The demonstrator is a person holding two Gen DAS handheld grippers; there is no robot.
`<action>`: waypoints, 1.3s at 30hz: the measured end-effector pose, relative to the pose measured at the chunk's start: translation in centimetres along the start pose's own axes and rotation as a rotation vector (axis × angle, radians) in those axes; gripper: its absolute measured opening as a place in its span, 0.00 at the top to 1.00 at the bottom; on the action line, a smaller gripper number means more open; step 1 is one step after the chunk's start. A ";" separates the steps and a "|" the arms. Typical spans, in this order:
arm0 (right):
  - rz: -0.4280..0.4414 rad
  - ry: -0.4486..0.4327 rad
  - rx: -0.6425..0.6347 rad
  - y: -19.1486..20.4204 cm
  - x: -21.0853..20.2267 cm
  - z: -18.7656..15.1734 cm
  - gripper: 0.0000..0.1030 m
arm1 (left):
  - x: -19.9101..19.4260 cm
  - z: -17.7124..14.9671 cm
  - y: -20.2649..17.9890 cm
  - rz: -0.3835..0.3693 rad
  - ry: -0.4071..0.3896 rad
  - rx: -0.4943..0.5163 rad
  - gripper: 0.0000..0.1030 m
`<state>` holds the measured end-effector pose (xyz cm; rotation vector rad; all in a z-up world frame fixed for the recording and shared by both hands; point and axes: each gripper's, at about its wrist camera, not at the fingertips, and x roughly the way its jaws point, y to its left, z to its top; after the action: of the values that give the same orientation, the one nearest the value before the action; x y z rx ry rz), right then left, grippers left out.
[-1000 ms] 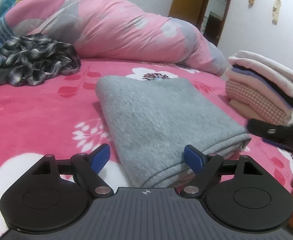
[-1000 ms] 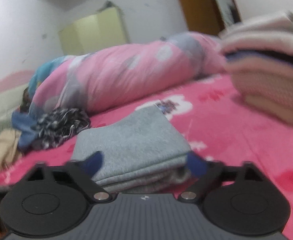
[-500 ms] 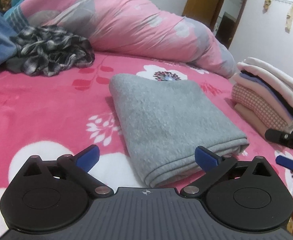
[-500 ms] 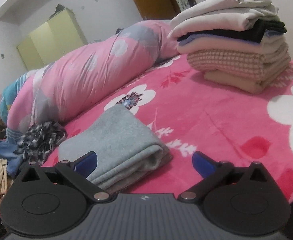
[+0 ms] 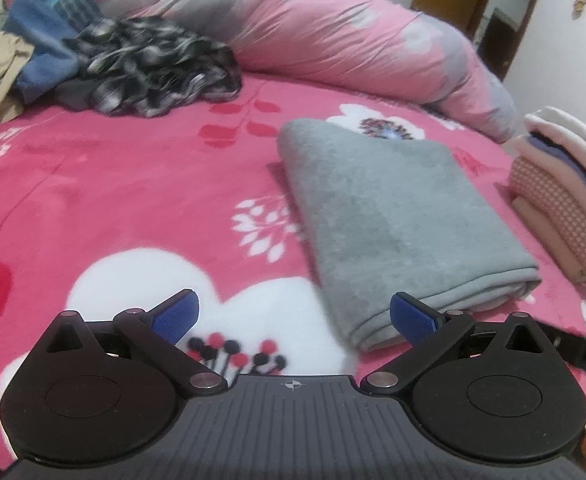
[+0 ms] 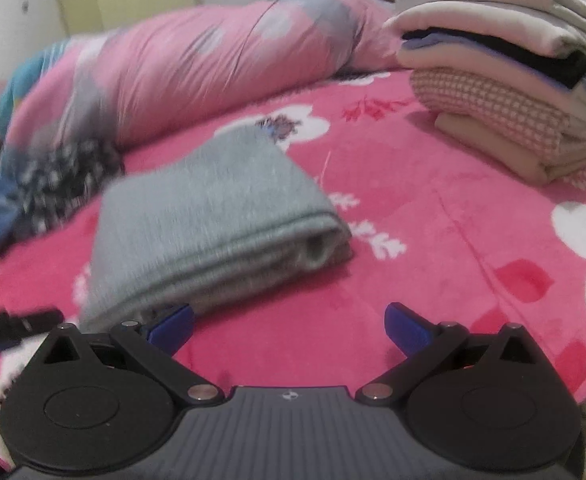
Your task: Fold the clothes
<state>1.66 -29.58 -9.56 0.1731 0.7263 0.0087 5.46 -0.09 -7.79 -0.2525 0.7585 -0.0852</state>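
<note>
Both grippers, left [image 5: 293, 314] and right [image 6: 289, 326], are hovering wide open, holding nothing. The folded towel [image 5: 393, 216] is lying mid-bed [image 5: 113, 200], apart from the stack [image 6: 513, 80] near the bed's right edge.

A: Left gripper [image 5: 292, 316]: black round housings, ribbed grey body, blue pads, silver screws, small cross mark.
B: Right gripper [image 6: 289, 322]: same build, same colours.

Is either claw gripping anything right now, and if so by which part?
Nothing is held. The left claw and right claw both stand open and empty, just short of the folded grey fleece garment lying free on the pink floral blanket.
</note>
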 end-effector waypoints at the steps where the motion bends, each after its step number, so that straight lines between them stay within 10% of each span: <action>1: -0.005 0.016 -0.022 0.2 0.4 -0.2 0.00 | 0.2 0.0 0.2 0.015 0.011 -0.007 0.00; 8: -0.022 0.143 -0.122 1.5 3.0 -1.4 0.00 | 1.9 -0.3 1.6 0.088 0.107 -0.060 0.00; 39: -0.023 0.134 -0.160 1.6 3.0 -1.9 0.00 | 3.2 -0.4 0.6 0.146 0.198 0.051 0.00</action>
<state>2.73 -27.46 -12.71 0.0115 0.8575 0.0565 7.53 -0.08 -10.38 -0.1406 0.9679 0.0087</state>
